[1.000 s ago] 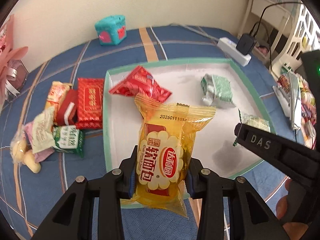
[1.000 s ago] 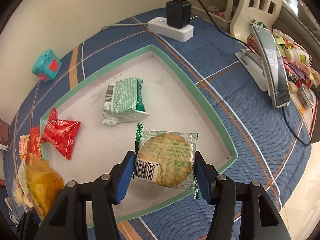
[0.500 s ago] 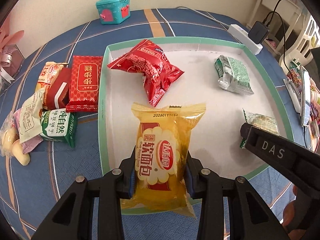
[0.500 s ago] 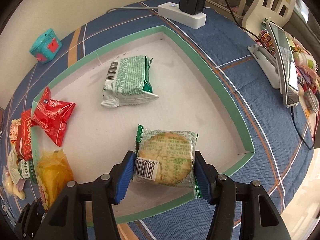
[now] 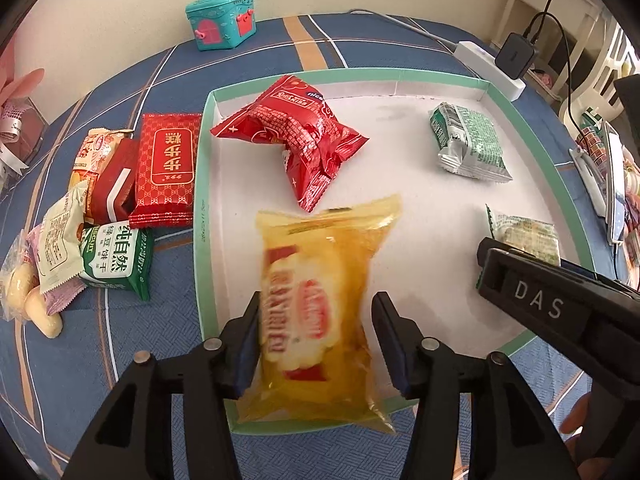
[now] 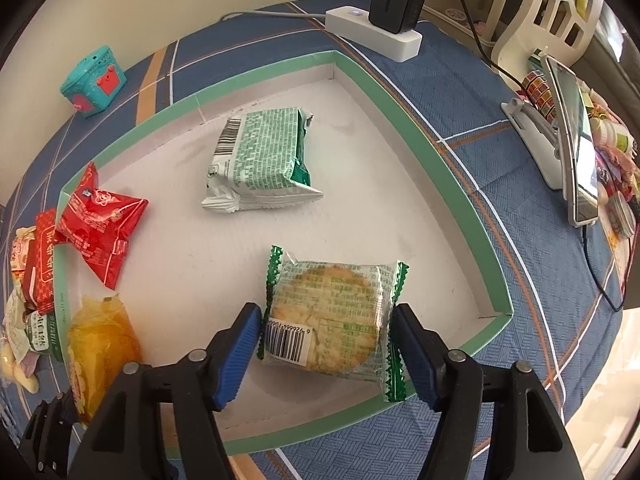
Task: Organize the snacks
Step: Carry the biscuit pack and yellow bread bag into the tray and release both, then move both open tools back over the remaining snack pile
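Bright wrappers on blue plaid

Yellow bread packet (image 5: pixel 320 300), red crinkled bag (image 5: pixel 296 136), green-printed biscuit packs (image 6: pixel 260 160); white tray (image 6: pixel 460 184) edged mint green; tablecloth (image 5: pixel 248 60) navy with orange-white stripes.

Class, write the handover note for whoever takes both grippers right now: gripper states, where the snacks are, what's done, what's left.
Left gripper: jaws just opening, yellow bread pack between them, right pad clear, over the tray.
Right gripper: jaws just opening around the round cracker pack, low over the tray.
In tray: red packet, green biscuit pack.
Left: loose snack pile on the cloth beside the tray.
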